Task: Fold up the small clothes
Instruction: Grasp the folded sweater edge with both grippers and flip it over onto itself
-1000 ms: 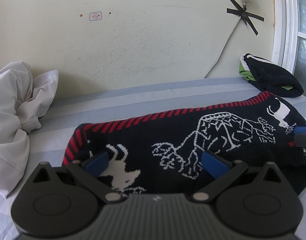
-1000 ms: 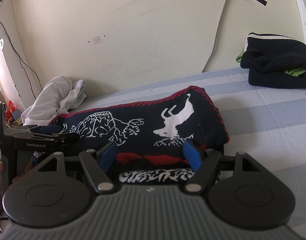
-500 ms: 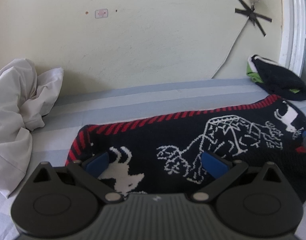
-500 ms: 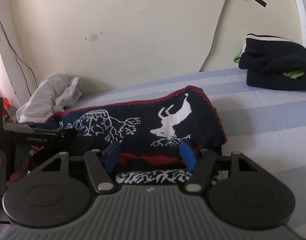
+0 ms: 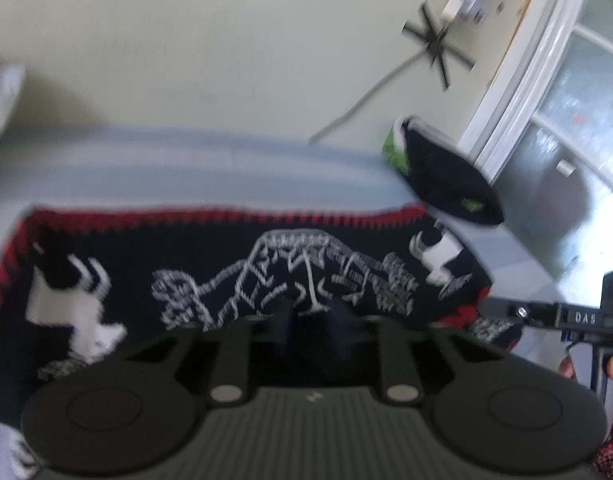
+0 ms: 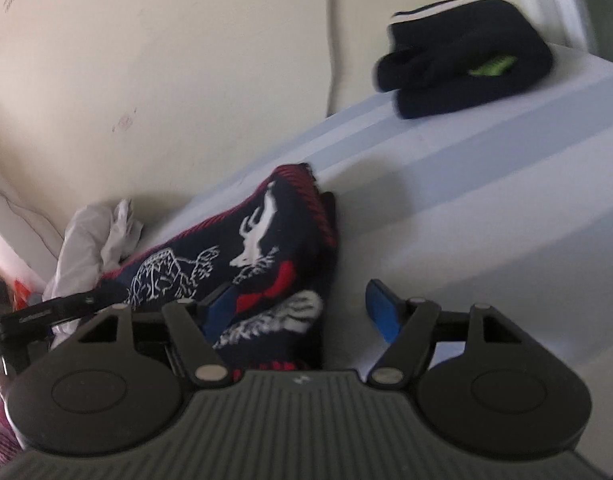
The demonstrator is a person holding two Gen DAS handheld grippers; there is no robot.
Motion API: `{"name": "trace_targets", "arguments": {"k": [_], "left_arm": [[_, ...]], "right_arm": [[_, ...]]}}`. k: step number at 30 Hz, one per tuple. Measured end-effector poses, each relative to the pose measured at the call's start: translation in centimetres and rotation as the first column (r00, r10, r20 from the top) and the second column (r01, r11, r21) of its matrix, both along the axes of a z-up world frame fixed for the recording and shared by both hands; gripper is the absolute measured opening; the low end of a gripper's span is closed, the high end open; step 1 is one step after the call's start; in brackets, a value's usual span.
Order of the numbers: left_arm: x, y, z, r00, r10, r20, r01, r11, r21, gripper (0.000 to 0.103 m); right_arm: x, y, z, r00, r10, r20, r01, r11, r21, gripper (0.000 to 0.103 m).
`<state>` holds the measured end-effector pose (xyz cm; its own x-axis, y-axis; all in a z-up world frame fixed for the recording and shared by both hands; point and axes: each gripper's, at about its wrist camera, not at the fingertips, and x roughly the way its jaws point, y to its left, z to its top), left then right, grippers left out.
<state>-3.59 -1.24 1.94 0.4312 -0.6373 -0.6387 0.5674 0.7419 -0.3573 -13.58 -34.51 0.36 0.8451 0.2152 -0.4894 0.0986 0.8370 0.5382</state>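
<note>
A dark navy knit sweater [image 5: 242, 264] with red striped trim and white animal figures lies folded on the striped bed sheet [image 5: 186, 172]. My left gripper [image 5: 308, 320] sits over its near edge with the jaws drawn close together, seemingly pinching the knit; the frame is blurred. In the right wrist view the sweater [image 6: 242, 256] lies to the left. My right gripper [image 6: 302, 308] is open, its left finger against the sweater's right end and its right finger over the bare sheet [image 6: 486, 200].
A folded dark garment with green trim [image 6: 462, 68] lies at the far right of the bed, also in the left wrist view [image 5: 442, 176]. A crumpled white cloth [image 6: 90, 240] lies at the left by the wall. A window [image 5: 566, 120] stands to the right.
My left gripper has closed from wide open and swung right along the sweater. My right gripper has tilted and shifted right, so the sweater's end now lies by its left finger.
</note>
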Motion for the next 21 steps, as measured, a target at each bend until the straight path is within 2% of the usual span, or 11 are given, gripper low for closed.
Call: {"name": "trace_targets", "arguments": {"k": [2, 3, 4, 5, 7, 10, 13, 15, 17, 19, 21], "left_arm": [[0.1, 0.0, -0.3, 1.0, 0.012, 0.007, -0.012, 1.0, -0.006, 0.011], [0.3, 0.3, -0.3, 1.0, 0.018, -0.008, -0.019, 1.0, -0.012, 0.009], [0.5, 0.5, -0.4, 0.999, 0.024, -0.022, -0.025, 1.0, -0.015, 0.007], [0.4, 0.7, -0.5, 0.999, 0.027, -0.029, -0.028, 0.999, -0.019, 0.006], [0.4, 1.2, -0.5, 0.998, 0.028, -0.048, -0.03, 0.999, -0.039, 0.006], [0.0, 3.4, -0.2, 0.996, 0.029, -0.081, -0.039, 0.992, -0.123, 0.007], [-1.6, 8.8, 1.0, 0.994, 0.097, -0.055, -0.107, 0.965, -0.241, 0.009], [-2.9, 13.3, 1.6, 0.981, 0.193, -0.021, -0.191, 0.943, -0.273, 0.012], [-4.0, 17.6, 2.1, 0.953, 0.303, -0.006, -0.293, 0.916, -0.274, 0.017], [-5.0, 20.9, 2.3, 0.919, 0.393, 0.004, -0.379, 0.888, -0.262, 0.021], [-5.8, 22.7, 2.8, 0.9, 0.435, 0.011, -0.417, 0.87, -0.265, 0.027]], "right_arm": [[1.6, 0.9, -0.2, 0.999, 0.046, -0.019, -0.046, 0.999, 0.015, 0.048], [2.0, 1.2, -0.2, 0.999, 0.033, -0.021, -0.032, 0.999, 0.016, 0.039], [2.6, 1.4, -0.2, 0.998, 0.037, -0.046, -0.036, 0.999, 0.028, 0.02], [2.9, 1.7, 0.2, 0.998, 0.03, -0.048, -0.028, 0.998, 0.05, 0.02], [2.7, 2.9, 2.6, 0.998, 0.06, 0.014, -0.06, 0.998, 0.032, 0.019], [2.7, 7.0, 8.1, 0.973, 0.186, 0.14, -0.169, 0.978, -0.125, 0.018], [3.3, 13.5, 11.6, 0.908, 0.38, 0.176, -0.311, 0.893, -0.325, 0.018], [3.9, 18.3, 11.9, 0.854, 0.504, 0.13, -0.401, 0.797, -0.453, 0.018], [4.8, 22.6, 10.8, 0.802, 0.594, 0.059, -0.477, 0.698, -0.534, 0.018], [5.7, 25.8, 9.2, 0.765, 0.644, -0.002, -0.525, 0.622, -0.581, 0.018], [7.0, 28.5, 6.9, 0.735, 0.675, -0.067, -0.571, 0.563, -0.598, 0.018]]}}
